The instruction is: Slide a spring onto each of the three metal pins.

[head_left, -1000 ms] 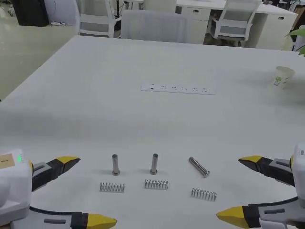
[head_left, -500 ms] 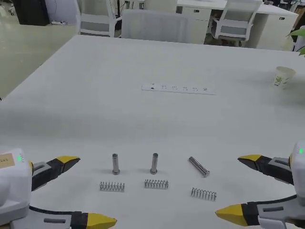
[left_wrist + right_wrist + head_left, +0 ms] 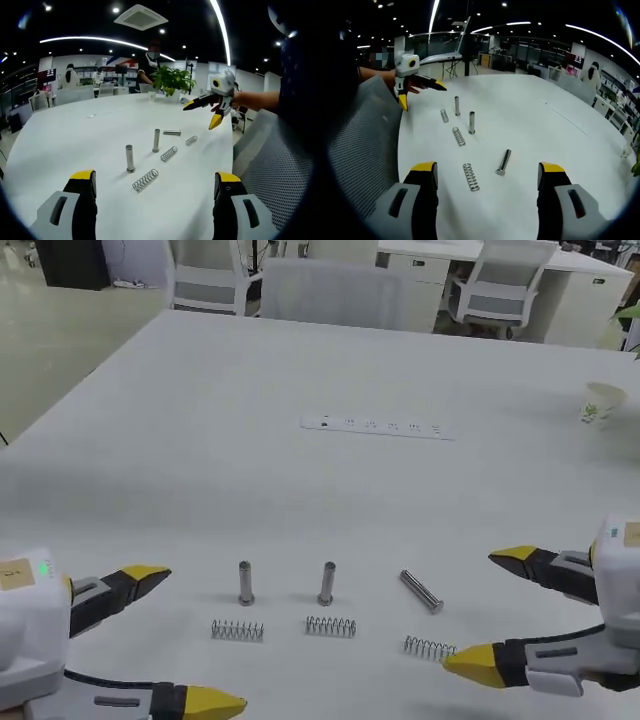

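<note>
**A:** What takes up the most room?

**B:** The white counter [image 3: 200, 440]. It runs back to a row of chairs [image 3: 330, 290] at its far edge.

**A:** And the tongs?

**B:** The left tongs [image 3: 200, 638] sit low at the near left, with the jaws wide and nothing between them. The right tongs [image 3: 470, 610] are at the near right, just as wide and empty, and angled in toward the parts.

**A:** Anything else lying about?

**B:** A power strip [image 3: 378, 426] lies flat mid-counter and a paper cup [image 3: 603, 403] stands at the far right. Both are well beyond the parts, on the far side from the tongs.

**A:** Where are the pins?

**B:** They form a row between the two tongs. The left pin [image 3: 245, 583] and middle pin [image 3: 327, 583] stand upright on their heads. The right pin [image 3: 421, 591] lies on its side, with its head toward the near right.

**A:** And the springs?

**B:** One lies flat just on the near side of each pin, and none is on a pin yet. They are the left spring [image 3: 237, 630], middle spring [image 3: 330, 626] and right spring [image 3: 427, 647]. In the head view, the near jaw tip of the right tongs meets the right spring's right end, though I can't tell whether they touch. The right gripper view shows that spring ahead between the jaws, closer to the left-hand one.
</note>
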### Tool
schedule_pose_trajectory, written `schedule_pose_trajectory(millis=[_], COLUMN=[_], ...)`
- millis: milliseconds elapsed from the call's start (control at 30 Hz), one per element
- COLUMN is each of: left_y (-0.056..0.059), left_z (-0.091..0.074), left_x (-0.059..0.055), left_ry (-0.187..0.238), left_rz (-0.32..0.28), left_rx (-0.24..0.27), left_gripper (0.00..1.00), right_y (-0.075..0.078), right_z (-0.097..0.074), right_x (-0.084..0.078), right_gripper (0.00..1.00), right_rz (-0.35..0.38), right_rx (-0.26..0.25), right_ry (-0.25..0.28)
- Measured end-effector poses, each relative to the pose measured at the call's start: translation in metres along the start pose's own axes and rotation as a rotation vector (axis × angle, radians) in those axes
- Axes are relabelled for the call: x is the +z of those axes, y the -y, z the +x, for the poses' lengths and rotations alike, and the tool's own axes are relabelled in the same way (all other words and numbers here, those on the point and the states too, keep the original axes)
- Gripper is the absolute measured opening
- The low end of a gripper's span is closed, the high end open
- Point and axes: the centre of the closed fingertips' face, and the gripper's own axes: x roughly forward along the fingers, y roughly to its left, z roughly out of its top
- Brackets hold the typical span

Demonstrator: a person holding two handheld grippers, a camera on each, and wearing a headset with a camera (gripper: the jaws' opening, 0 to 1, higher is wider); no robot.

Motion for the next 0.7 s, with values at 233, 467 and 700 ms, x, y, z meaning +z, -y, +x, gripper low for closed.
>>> schedule_pose_trajectory(millis=[233, 467, 700], left_y=[0.0, 0.002, 0.001], left_z=[-0.001, 0.0, -0.001], left_x=[0.0, 0.001, 0.0], left_ry=[-0.002, -0.006, -0.007], left_rz=[0.001, 0.009, 0.009], left_rx=[0.0, -0.001, 0.004], left_gripper=[0.96, 0.95, 0.95], right_y=[0.009, 0.016, 0.022], right_z=[0.01, 0.022, 0.035], right_x=[0.003, 0.005, 0.009], right_gripper=[0.78, 0.74, 0.68], right_rz=[-0.011, -0.028, -0.026], right_rx=[-0.013, -0.021, -0.027], right_ry=[-0.037, -0.077, -0.098])
